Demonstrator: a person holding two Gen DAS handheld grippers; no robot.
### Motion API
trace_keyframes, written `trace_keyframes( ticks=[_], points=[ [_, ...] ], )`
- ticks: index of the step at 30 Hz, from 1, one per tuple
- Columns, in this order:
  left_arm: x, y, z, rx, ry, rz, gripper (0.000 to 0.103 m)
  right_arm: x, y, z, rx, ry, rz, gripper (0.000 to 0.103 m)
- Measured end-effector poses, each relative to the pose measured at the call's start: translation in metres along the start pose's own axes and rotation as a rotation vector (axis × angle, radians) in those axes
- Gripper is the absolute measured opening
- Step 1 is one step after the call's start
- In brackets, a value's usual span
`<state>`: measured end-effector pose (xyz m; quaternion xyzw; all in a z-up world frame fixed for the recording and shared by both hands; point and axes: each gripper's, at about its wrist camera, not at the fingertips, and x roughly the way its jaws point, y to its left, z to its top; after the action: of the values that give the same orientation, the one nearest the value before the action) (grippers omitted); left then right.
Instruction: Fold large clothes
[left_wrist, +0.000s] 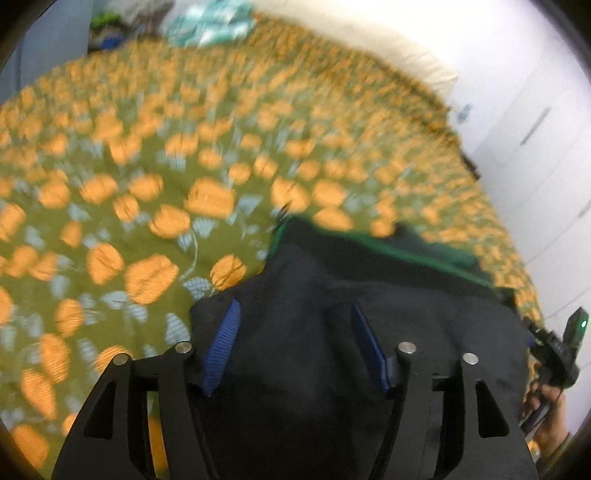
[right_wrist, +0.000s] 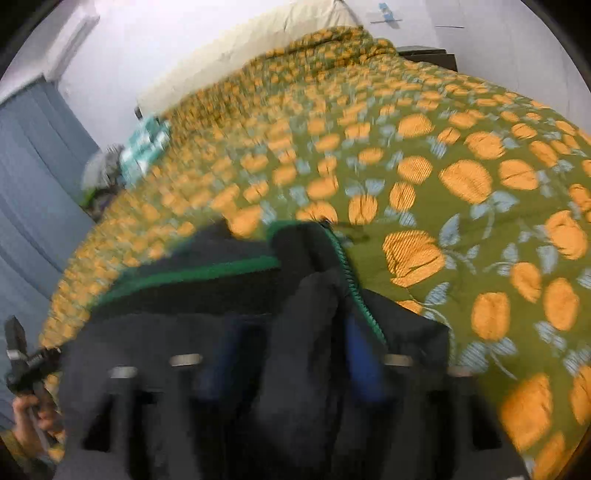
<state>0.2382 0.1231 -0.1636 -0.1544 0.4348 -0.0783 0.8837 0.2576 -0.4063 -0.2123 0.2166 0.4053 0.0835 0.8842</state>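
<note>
on the bed (left_wrist: 155, 206), over a green bedspread printed with orange flowers, a dark garment (left_wrist: 332, 332) with green trim lies bunched at the near edge. it looks partly gathered, with layers lying over one another, though i judge the fold far from finished: the edges are uneven and nothing lies square. the left gripper (left_wrist: 295, 347) has its blue pads apart, with dark cloth between them but not pinched. the right gripper (right_wrist: 291, 354) is blurred; its jaws also look apart, with a ridge of cloth rising between them. beyond the bed are a cream headboard (right_wrist: 251, 48), pale walls, a blue curtain (right_wrist: 33, 155) and a heap of other fabric (right_wrist: 140, 147) at the far side.
</note>
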Motion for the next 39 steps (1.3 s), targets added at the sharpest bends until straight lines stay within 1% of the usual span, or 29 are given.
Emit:
trace_keyframes(
  ticks=[2, 3, 4, 5, 7, 8, 10, 11, 12, 13, 14, 15, 16, 18, 20, 22, 26, 29, 30, 32, 34, 36, 39],
  points=[
    [-0.029, -0.026, -0.009, 0.084, -0.054, -0.013, 0.084, -0.042, 0.006, -0.008, -0.023, -0.067, 0.042, 0.081],
    [-0.038, -0.045, -0.015, 0.133, -0.069, -0.033, 0.087, -0.058, 0.008, -0.015, -0.039, -0.082, 0.042, 0.081],
    [-0.04, -0.058, -0.017, 0.164, -0.067, -0.06, 0.089, -0.069, 0.01, -0.022, -0.052, -0.09, 0.042, 0.081],
    [-0.038, -0.075, -0.019, 0.199, -0.05, -0.098, 0.09, -0.085, 0.013, -0.039, -0.071, -0.098, 0.043, 0.081],
    [-0.023, -0.114, -0.02, 0.254, 0.006, -0.168, 0.09, -0.101, 0.014, -0.065, -0.088, -0.091, 0.037, 0.081],
    [-0.016, -0.127, -0.017, 0.266, 0.023, -0.189, 0.09, -0.108, 0.016, -0.087, -0.102, -0.072, 0.037, 0.081],
    [0.004, -0.154, -0.013, 0.28, 0.036, -0.207, 0.09, -0.118, 0.02, -0.117, -0.124, -0.051, 0.029, 0.081],
    [0.017, -0.166, -0.01, 0.279, 0.043, -0.205, 0.09, -0.122, 0.023, -0.132, -0.134, -0.044, 0.03, 0.081],
    [0.034, -0.174, -0.007, 0.27, 0.066, -0.194, 0.09, -0.124, 0.024, -0.143, -0.14, -0.039, 0.032, 0.081],
    [0.046, -0.177, -0.006, 0.258, 0.084, -0.181, 0.09, -0.126, 0.025, -0.15, -0.144, -0.036, 0.034, 0.081],
    [0.065, -0.177, -0.006, 0.232, 0.113, -0.148, 0.09, -0.129, 0.026, -0.162, -0.151, -0.031, 0.034, 0.081],
    [0.084, -0.172, -0.009, 0.208, 0.15, -0.106, 0.09, -0.129, 0.024, -0.168, -0.156, -0.024, 0.032, 0.081],
    [0.096, -0.167, -0.013, 0.195, 0.172, -0.086, 0.09, -0.129, 0.022, -0.172, -0.159, -0.013, 0.029, 0.081],
    [0.112, -0.157, -0.022, 0.193, 0.173, -0.08, 0.091, -0.121, 0.017, -0.176, -0.161, 0.027, 0.01, 0.081],
    [0.119, -0.156, -0.03, 0.224, 0.164, -0.065, 0.092, -0.116, 0.011, -0.174, -0.149, 0.032, 0.003, 0.081],
    [0.121, -0.158, -0.035, 0.249, 0.157, -0.054, 0.093, -0.11, 0.004, -0.173, -0.118, 0.036, 0.006, 0.081],
    [0.115, -0.159, -0.034, 0.254, 0.156, -0.071, 0.093, -0.104, 0.003, -0.172, -0.112, 0.054, -0.001, 0.081],
    [0.099, -0.164, -0.031, 0.262, 0.192, -0.083, 0.093, -0.108, 0.006, -0.171, -0.118, 0.041, 0.008, 0.081],
    [0.089, -0.164, -0.033, 0.267, 0.198, -0.093, 0.093, -0.109, 0.006, -0.171, -0.12, 0.036, 0.012, 0.081],
    [0.061, -0.162, -0.042, 0.287, 0.179, -0.119, 0.093, -0.11, 0.007, -0.172, -0.123, 0.033, 0.016, 0.081],
    [0.051, -0.157, -0.054, 0.299, 0.181, -0.115, 0.093, -0.11, 0.009, -0.172, -0.124, 0.031, 0.019, 0.081],
    [0.057, -0.154, -0.066, 0.323, 0.201, -0.093, 0.094, -0.11, 0.01, -0.173, -0.124, 0.03, 0.018, 0.082],
    [0.072, -0.156, -0.078, 0.362, 0.202, -0.056, 0.095, -0.111, 0.01, -0.173, -0.127, 0.029, 0.017, 0.081]
  ],
)
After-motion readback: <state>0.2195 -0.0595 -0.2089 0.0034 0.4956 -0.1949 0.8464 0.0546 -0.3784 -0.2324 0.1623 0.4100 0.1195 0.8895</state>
